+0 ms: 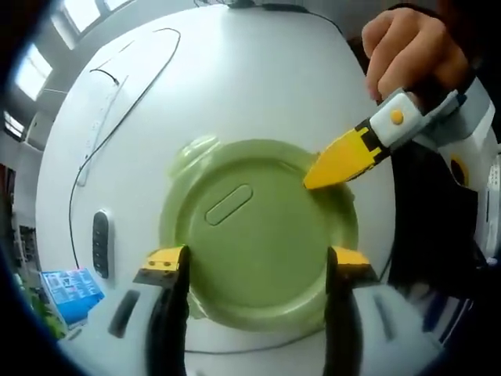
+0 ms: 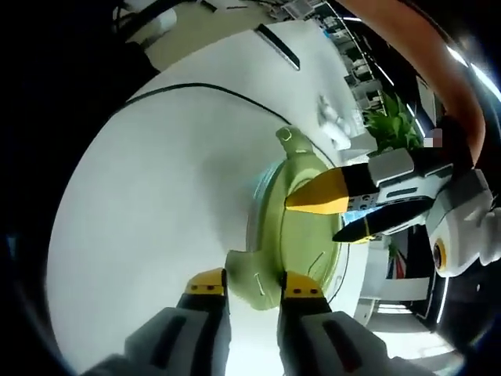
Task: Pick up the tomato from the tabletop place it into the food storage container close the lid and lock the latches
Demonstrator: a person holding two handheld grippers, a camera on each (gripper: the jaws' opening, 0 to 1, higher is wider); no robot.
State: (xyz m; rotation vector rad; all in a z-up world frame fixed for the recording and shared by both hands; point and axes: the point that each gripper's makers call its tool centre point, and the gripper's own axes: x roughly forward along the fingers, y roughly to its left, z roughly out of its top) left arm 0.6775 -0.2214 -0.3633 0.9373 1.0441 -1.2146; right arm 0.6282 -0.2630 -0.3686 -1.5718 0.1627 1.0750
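Observation:
The round green food storage container [image 1: 258,235] stands on the white table with its lid on. A green latch tab [image 1: 196,150] juts from its far-left rim. My left gripper [image 1: 257,262] is open, its yellow-tipped jaws spread wide over the lid's near half. My right gripper [image 1: 313,178] comes in from the right and meets the lid's right rim. In the right gripper view, the right gripper [image 2: 254,283] has its jaws closed against both sides of a green latch tab [image 2: 252,276] on the container [image 2: 270,196]. The left gripper [image 2: 335,211] hangs open over the lid.
A black cable [image 1: 117,110] loops across the table [image 1: 235,70] behind the container. A black remote-like device [image 1: 100,243] and a blue booklet [image 1: 70,286] lie at the left. A person's hand [image 1: 407,47] holds the right gripper. A green plant [image 2: 387,117] stands beyond the table.

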